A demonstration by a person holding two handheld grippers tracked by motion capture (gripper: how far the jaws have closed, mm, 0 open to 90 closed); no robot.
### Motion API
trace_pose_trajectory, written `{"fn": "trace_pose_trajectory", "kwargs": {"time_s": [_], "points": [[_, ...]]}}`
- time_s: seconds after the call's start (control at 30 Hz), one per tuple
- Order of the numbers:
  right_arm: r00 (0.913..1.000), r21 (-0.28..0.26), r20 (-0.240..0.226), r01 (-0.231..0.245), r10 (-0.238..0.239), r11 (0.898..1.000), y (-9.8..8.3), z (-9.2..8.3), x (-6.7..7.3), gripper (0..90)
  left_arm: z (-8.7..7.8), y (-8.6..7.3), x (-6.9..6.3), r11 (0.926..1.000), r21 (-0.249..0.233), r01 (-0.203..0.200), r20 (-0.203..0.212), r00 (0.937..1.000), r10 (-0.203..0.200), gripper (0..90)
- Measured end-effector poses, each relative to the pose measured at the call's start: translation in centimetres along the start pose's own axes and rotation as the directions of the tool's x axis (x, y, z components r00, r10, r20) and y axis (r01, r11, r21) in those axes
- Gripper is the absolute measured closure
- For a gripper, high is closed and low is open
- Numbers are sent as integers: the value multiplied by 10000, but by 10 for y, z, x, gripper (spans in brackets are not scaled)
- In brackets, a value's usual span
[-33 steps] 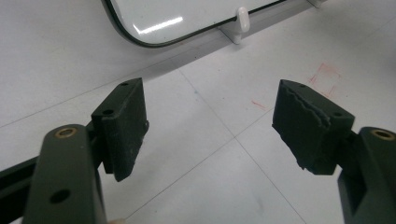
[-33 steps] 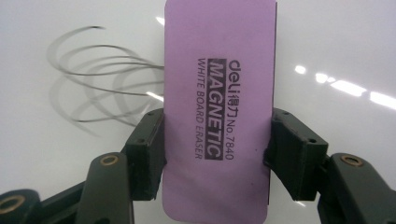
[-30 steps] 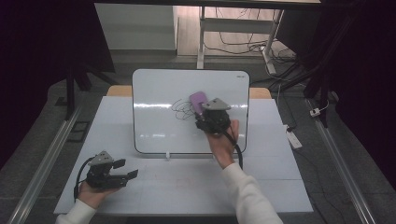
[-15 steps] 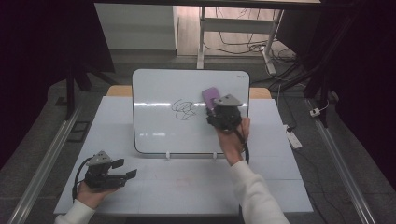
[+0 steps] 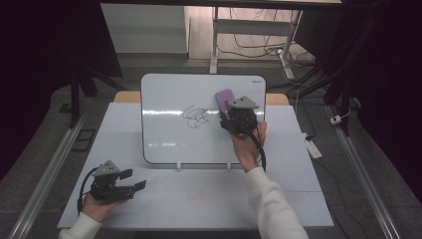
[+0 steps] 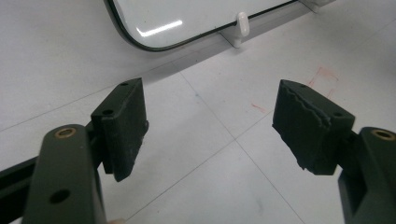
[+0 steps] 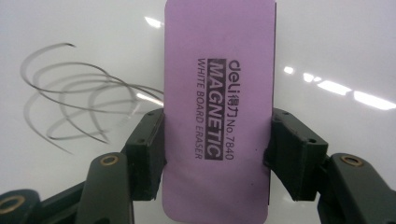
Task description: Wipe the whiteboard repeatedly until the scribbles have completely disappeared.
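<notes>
A white board point(image 5: 169, 94) stands propped on the table, with a black scribble point(image 5: 196, 117) near its middle. My right gripper point(image 5: 230, 110) is shut on a purple magnetic whiteboard eraser point(image 5: 224, 101), held against the board just right of the scribble. In the right gripper view the eraser point(image 7: 218, 102) sits upright with both pads point(image 7: 150, 149) pressed on its long sides, and the scribble point(image 7: 79, 102) lies to its left. Down at the table's front left, my left gripper point(image 5: 135, 180) rests open; its jaws point(image 6: 210, 128) hold nothing over the white tabletop.
The board leans on two small white feet point(image 5: 178, 165), one also in the left gripper view point(image 6: 241, 24). Faint red marks point(image 6: 322, 77) stain the white table point(image 5: 199, 199). A white power strip point(image 5: 312, 147) lies on the floor at the right. Metal rails run along both sides.
My right gripper has carried the eraser to the right and slightly up across the board, off the scribble, which now lies bare. The left gripper has stayed put.
</notes>
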State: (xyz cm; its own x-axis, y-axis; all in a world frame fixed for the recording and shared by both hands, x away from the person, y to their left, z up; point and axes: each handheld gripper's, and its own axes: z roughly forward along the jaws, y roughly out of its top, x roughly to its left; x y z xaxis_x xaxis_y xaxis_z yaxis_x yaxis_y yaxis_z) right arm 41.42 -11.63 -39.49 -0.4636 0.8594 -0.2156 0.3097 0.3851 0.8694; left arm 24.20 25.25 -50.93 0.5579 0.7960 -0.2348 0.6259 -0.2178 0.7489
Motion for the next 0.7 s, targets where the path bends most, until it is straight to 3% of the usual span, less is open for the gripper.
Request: {"fn": "trace_pose_trajectory", "kwargs": {"time_s": [0.03,0.1,0.13,0.27,0.33,0.4,0.43,0.5,0.6,0.63,0.67,0.7], "points": [[9994,-25,-349,74,-75,10000,4,4,10,409,0,0,0,10000,1,1,2,10000,-1,267],[9987,-39,-491,140,-141,9999,5,6,14,408,0,0,0,10000,5,-6,-13,10000,6,266],[9958,-25,-856,333,-333,9994,8,10,29,409,0,0,0,10000,8,-1,-11,10000,1,266],[9850,27,-1486,893,-879,9960,8,18,61,408,1,0,0,10000,11,3,2,10000,-3,266],[9813,7,-1401,1338,-1324,9910,9,20,73,408,0,0,0,10000,12,3,28,10000,-3,266],[9799,43,-1288,1539,-1521,9881,9,21,75,408,0,0,0,10000,2,-15,28,10000,15,266],[9796,87,-1485,1383,-1355,9903,11,20,69,408,0,0,0,10000,-9,-9,31,10000,9,266],[9857,9,-1070,1309,-1301,9914,13,16,59,408,-1,-1,1,10000,-3,10,16,10000,-10,266],[9951,5,-775,612,-610,9981,14,11,33,408,0,-1,0,10000,9,13,12,10000,-13,266],[9951,5,-775,612,-610,9981,14,11,33,408,0,-1,0,10000,13,10,13,10000,-10,266],[9984,-157,-526,183,-191,9997,13,7,15,408,0,-1,0,10000,16,5,-1,10000,-5,267],[9993,-250,-378,75,-84,9997,12,4,8,408,1,-1,0,10000,23,4,-7,10000,-4,266]]}}
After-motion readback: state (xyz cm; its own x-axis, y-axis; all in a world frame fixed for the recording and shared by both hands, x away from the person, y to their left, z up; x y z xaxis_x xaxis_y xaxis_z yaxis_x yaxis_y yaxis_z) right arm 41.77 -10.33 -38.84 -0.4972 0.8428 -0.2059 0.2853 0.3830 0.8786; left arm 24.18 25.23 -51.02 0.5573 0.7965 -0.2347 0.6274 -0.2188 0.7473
